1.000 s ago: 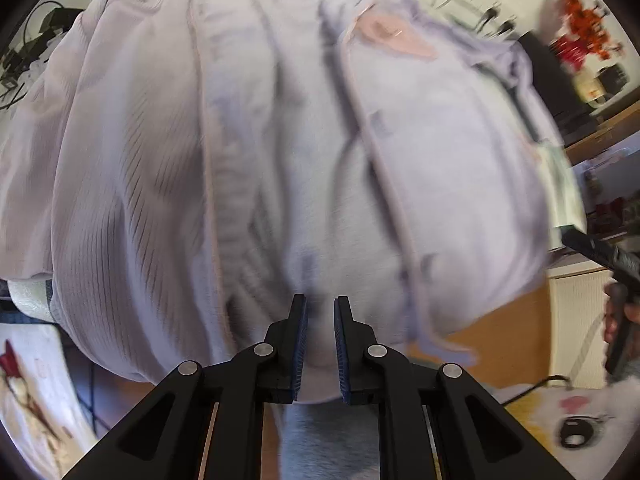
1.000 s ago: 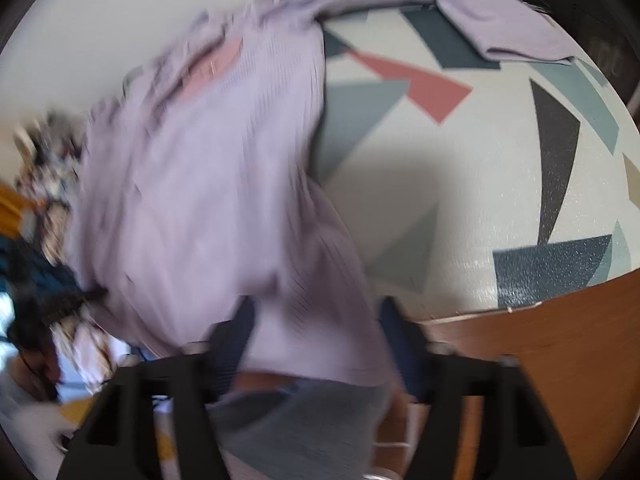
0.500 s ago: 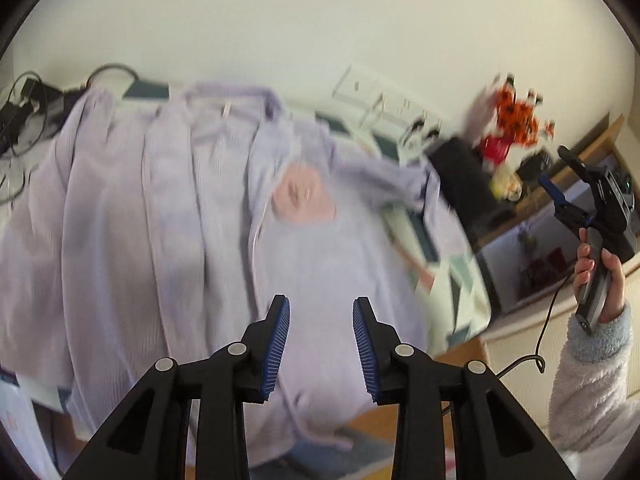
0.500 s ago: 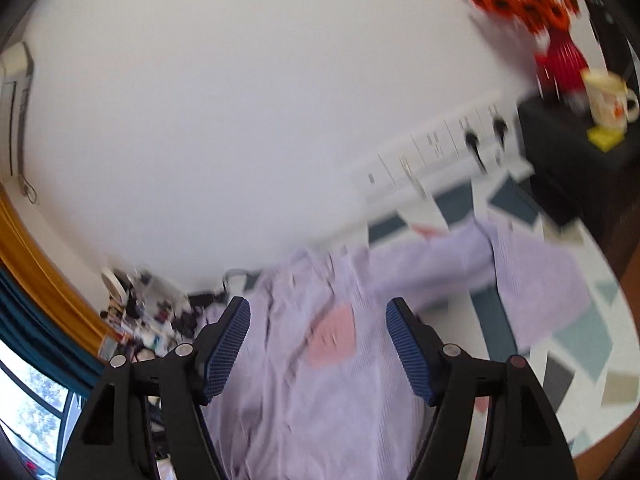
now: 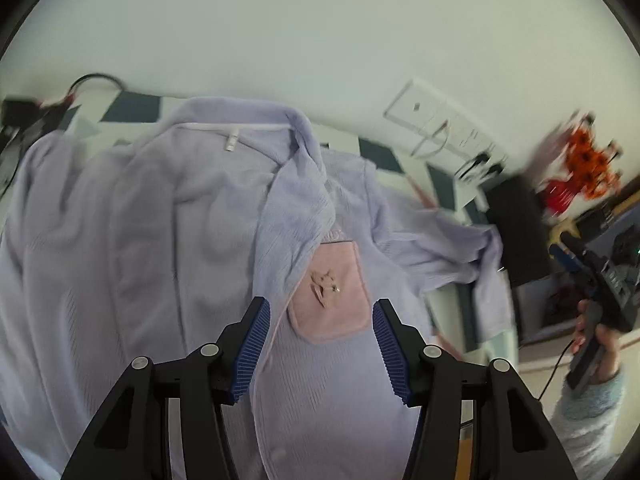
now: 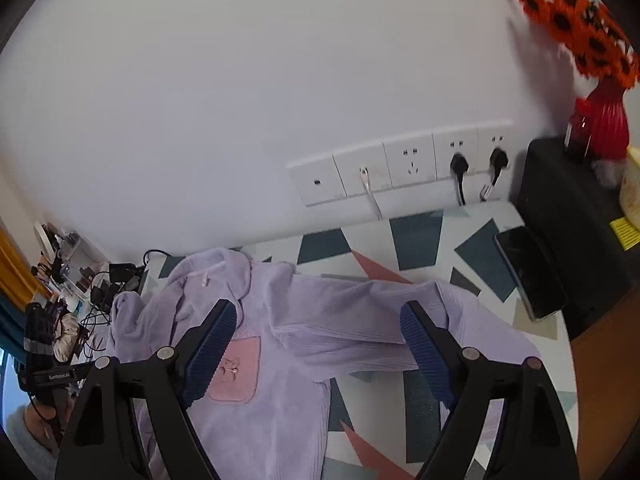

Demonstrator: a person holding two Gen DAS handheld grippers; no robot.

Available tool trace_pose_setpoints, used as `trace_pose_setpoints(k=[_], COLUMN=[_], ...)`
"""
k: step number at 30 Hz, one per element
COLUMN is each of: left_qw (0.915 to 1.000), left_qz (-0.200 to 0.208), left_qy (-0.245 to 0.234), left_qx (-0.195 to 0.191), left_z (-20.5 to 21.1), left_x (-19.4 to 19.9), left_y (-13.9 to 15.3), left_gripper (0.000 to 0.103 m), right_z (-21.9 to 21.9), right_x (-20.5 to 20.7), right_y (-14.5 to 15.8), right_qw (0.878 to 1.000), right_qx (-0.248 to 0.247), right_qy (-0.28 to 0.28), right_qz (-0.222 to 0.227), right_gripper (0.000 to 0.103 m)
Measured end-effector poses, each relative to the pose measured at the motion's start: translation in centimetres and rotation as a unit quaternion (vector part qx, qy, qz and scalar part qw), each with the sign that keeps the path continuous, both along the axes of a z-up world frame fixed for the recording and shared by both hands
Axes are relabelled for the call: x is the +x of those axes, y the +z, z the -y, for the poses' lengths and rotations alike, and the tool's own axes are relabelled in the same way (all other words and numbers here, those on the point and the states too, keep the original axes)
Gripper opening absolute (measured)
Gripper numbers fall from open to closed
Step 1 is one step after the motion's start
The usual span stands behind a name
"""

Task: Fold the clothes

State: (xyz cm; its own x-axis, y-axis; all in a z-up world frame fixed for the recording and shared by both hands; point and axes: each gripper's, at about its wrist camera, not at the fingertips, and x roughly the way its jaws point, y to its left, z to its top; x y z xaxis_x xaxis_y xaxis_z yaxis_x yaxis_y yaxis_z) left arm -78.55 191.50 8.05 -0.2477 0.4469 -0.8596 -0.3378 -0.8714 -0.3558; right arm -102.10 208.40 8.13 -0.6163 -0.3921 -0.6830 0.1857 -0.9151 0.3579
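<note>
— What is seen of the room and the surface?
— A white wall with a row of sockets [image 6: 404, 168] is seen behind a table [image 6: 416, 240] covered in a triangle-patterned cloth. Orange flowers [image 6: 576, 28] in a red vase are set on a black box [image 6: 568, 216] at the right edge.

— Where is the garment laid?
— A lilac shirt [image 6: 296, 320] is spread open on the table, collar toward the wall, one sleeve stretched toward the right edge. A pink pocket [image 5: 332, 292] is sewn on its front.

— Can any writing be read?
— A small white neck label [image 5: 231, 142] is seen, but nothing is legible.

— And the tools?
— The left gripper [image 5: 320, 344] and right gripper [image 6: 316, 344] are held above the shirt, jaws apart and opening, nothing between them.
</note>
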Motion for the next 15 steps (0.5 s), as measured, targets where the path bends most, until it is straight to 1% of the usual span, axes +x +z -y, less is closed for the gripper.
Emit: trace_pose_setpoints(k=[2, 3, 4, 6, 8, 10, 11, 12, 13, 14, 15], left_qw=[0.998, 0.9947, 0.9893, 0.9736, 0.9576, 0.9491, 0.9473, 0.9539, 0.9598, 0.964, 0.9681], left_qz=[-0.006, -0.016, -0.031, -0.059, -0.081, -0.094, -0.098, -0.095, -0.093, -0.093, -0.096], left_qy=[-0.027, -0.039, -0.05, -0.072, -0.089, -0.092, -0.092, -0.088, -0.082, -0.068, -0.05], left_qx=[-0.058, -0.094, -0.133, -0.208, -0.262, -0.286, -0.291, -0.27, -0.252, -0.239, -0.226], left_z=[-3.7, -5.5, -7.0, -9.9, -11.3, -11.5, -11.4, -10.9, -10.4, -9.6, -8.5], left_x=[-1.8, -2.4, -2.7, -3.3, -3.6, -3.9, -4.1, -4.2, -4.4, -4.7, -5.0], left_y=[-2.3, -3.6, -4.8, -7.3, -9.3, -10.6, -11.0, -10.8, -10.6, -10.2, -9.7], left_gripper=[0.053, 0.053, 0.053, 0.053, 0.053, 0.053, 0.052, 0.03, 0.012, 0.008, 0.008], right_z=[-0.4, -0.4, -0.3, -0.2, -0.3, -0.2, -0.1, 0.1, 0.2, 0.4, 0.6], right_x=[-2.2, -3.0, -3.9, -5.5, -6.6, -7.6, -8.1, -8.6, -9.0, -9.4, -9.7], right_y=[-3.2, -4.3, -5.5, -7.9, -9.6, -10.6, -11.2, -11.6, -11.8, -12.0, -12.1], right_qw=[1.0, 0.999, 0.999, 0.997, 0.996, 0.994, 0.993, 0.992, 0.992, 0.991, 0.991], right_qx=[-0.01, -0.009, -0.002, 0.006, -0.006, -0.021, -0.025, -0.024, -0.022, -0.02, -0.022], right_qy=[0.01, 0.014, 0.016, 0.019, 0.026, 0.035, 0.039, 0.042, 0.044, 0.047, 0.049], right_qz=[0.026, 0.038, 0.05, 0.072, 0.088, 0.102, 0.109, 0.114, 0.118, 0.121, 0.122], right_gripper=[0.086, 0.086, 0.086, 0.086, 0.086, 0.086, 0.086, 0.086, 0.086, 0.086, 0.086])
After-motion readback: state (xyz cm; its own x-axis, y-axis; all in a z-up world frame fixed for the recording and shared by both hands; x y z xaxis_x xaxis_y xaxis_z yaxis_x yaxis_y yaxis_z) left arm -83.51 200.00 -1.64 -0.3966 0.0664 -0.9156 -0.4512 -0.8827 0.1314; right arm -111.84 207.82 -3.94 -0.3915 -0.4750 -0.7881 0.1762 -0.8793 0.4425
